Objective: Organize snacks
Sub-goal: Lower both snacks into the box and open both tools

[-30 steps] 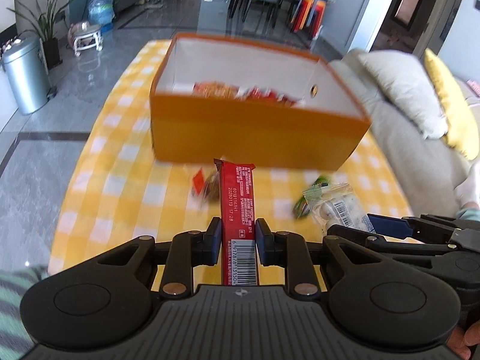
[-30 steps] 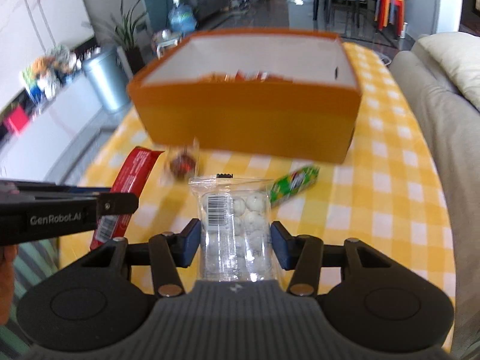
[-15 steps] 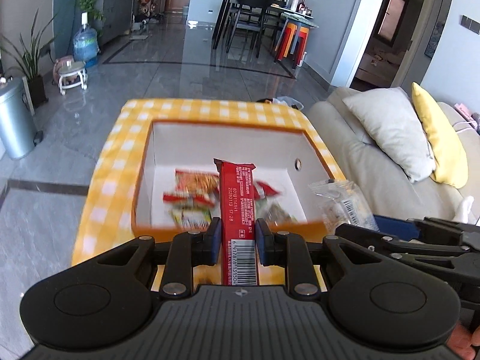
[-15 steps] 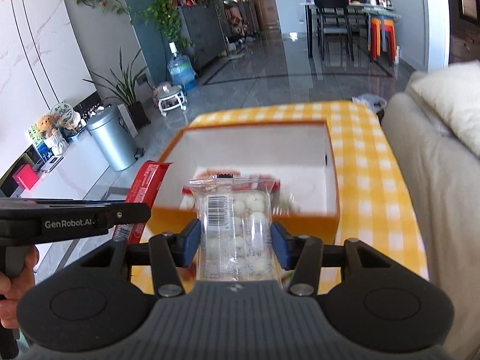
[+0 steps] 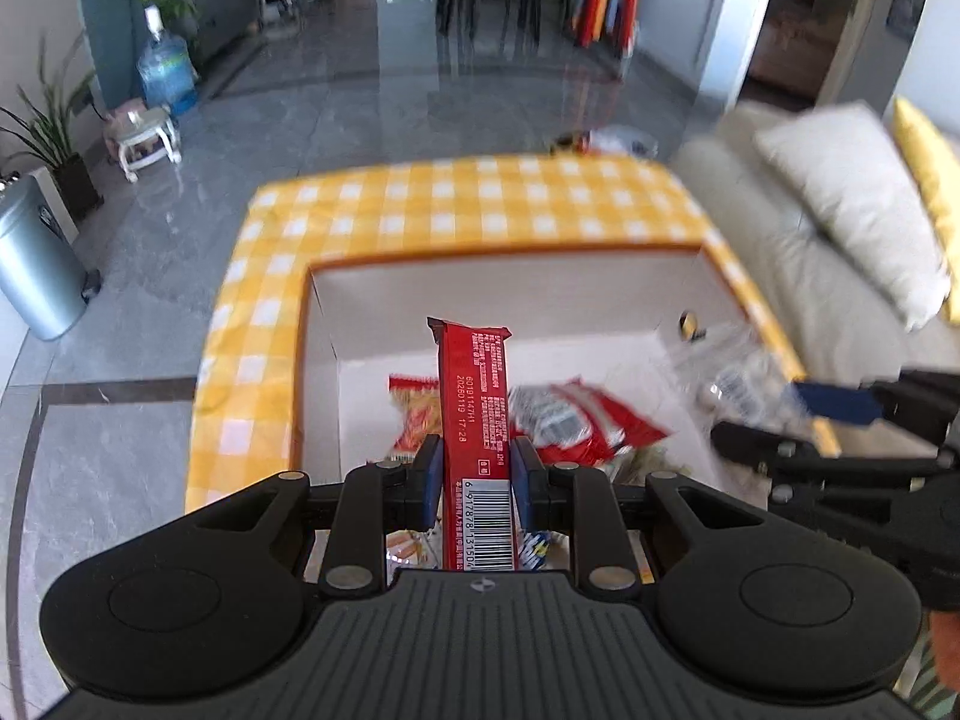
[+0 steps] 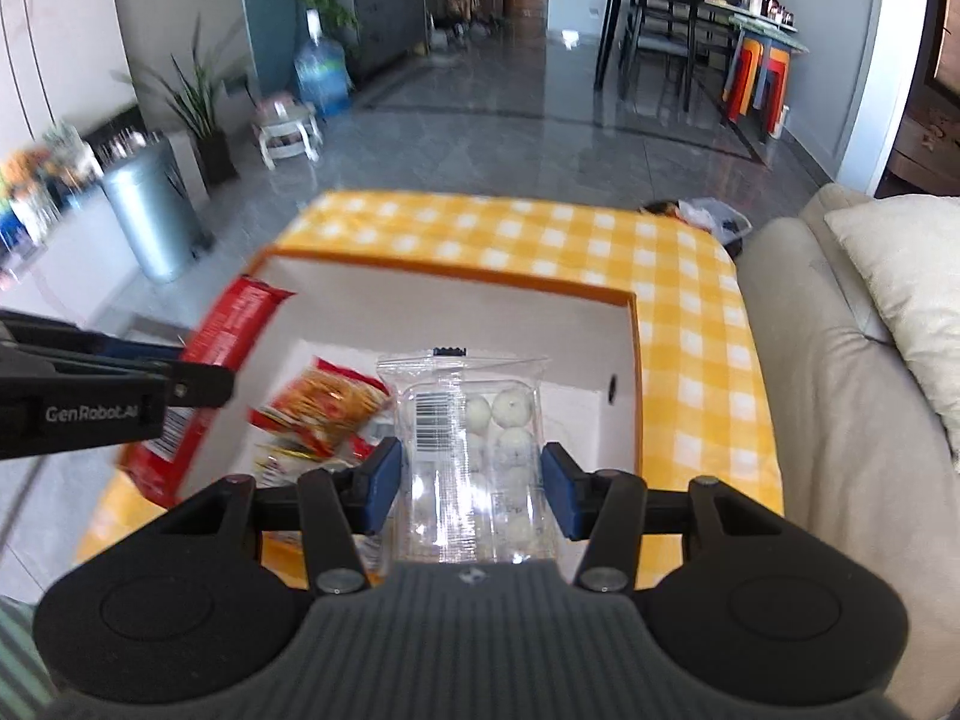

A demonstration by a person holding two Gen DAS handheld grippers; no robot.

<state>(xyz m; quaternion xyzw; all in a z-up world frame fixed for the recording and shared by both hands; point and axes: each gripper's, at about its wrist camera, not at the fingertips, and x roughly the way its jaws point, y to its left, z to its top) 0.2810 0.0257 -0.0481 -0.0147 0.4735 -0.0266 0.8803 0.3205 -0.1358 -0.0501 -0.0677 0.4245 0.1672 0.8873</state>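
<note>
Snacks point(image 5: 576, 420) already lie in the orange box point(image 5: 303, 384) on the tabletop's point(image 5: 420, 198) far half. Above it, our left gripper point(image 5: 474, 483) pinches a red bar point(image 5: 474, 396), our right gripper point(image 6: 471, 483) a clear candy bag point(image 6: 474, 438); both await dropping.

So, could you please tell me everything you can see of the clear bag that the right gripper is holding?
The clear bag is a soft, see-through plastic pouch with a crimped top seal bearing a small black tab, a barcode label on its upper left, and several round white balls inside. It stands upright, pinched at its sides by the blue pads of the right gripper, held above the open orange box. It touches nothing but the pads.
</note>
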